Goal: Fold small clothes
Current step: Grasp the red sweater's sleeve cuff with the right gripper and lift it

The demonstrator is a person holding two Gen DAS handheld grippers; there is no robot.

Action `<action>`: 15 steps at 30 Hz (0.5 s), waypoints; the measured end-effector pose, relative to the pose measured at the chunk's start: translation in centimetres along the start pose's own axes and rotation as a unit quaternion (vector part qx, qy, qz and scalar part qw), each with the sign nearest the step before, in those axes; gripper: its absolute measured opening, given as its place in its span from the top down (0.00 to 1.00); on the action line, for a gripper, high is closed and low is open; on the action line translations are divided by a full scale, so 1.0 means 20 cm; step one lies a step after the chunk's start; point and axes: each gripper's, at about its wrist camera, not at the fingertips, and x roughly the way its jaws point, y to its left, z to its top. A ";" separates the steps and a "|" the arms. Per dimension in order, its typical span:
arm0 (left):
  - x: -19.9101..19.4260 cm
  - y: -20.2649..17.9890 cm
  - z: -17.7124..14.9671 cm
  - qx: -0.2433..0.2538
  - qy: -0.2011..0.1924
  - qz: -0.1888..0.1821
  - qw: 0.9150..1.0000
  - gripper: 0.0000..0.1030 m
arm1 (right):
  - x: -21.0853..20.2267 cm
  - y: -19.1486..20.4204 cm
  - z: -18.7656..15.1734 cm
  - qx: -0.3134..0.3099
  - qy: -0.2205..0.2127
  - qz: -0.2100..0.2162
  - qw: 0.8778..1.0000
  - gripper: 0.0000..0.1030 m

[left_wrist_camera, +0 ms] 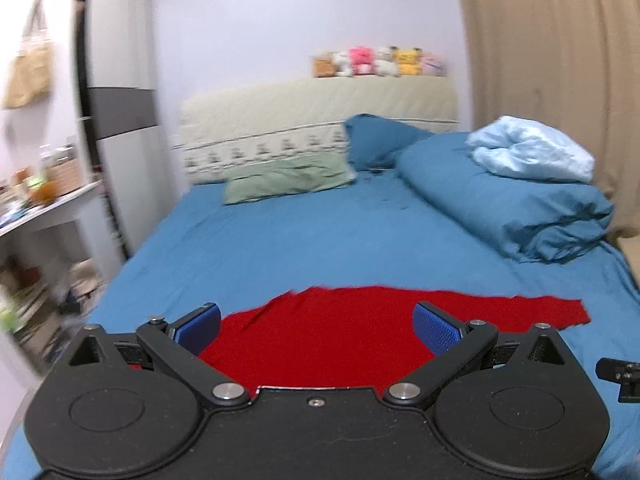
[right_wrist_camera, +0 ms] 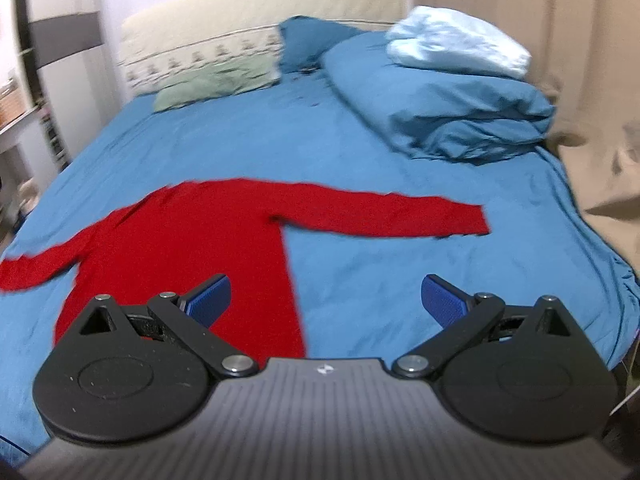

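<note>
A red long-sleeved top (right_wrist_camera: pixel 192 240) lies flat on the blue bed sheet (right_wrist_camera: pixel 360 152), sleeves spread out to left and right. In the left wrist view the red top (left_wrist_camera: pixel 320 332) fills the space between my fingers. My left gripper (left_wrist_camera: pixel 318 326) is open and empty, hovering over the top's body. My right gripper (right_wrist_camera: pixel 326 298) is open and empty, above the top's right side edge, with its left blue pad (right_wrist_camera: pixel 210 300) over the red cloth and its right pad over bare sheet.
A folded blue duvet (right_wrist_camera: pixel 448 100) with a light blue blanket (right_wrist_camera: pixel 460 40) lies at the far right. Green (right_wrist_camera: pixel 216 80) and blue pillows sit at the headboard, with plush toys (left_wrist_camera: pixel 378 62) on top. A cluttered desk (left_wrist_camera: pixel 40 204) and wardrobe stand left; a beige curtain (left_wrist_camera: pixel 560 80) hangs right.
</note>
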 end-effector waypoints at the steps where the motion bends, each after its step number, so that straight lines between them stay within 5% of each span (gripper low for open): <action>1: 0.09 -0.03 0.03 0.004 0.003 -0.009 1.000 0.00 | 0.05 -0.04 0.03 0.004 -0.004 -0.007 1.000 0.00; 6: 0.59 -0.16 0.11 -0.009 0.042 -0.083 0.996 0.00 | 0.36 -0.24 0.13 0.040 0.003 -0.040 0.998 0.00; 15: 1.40 -0.43 -0.01 -0.009 0.129 -0.093 0.987 0.00 | 1.00 -0.54 0.04 0.126 0.008 -0.036 0.991 0.00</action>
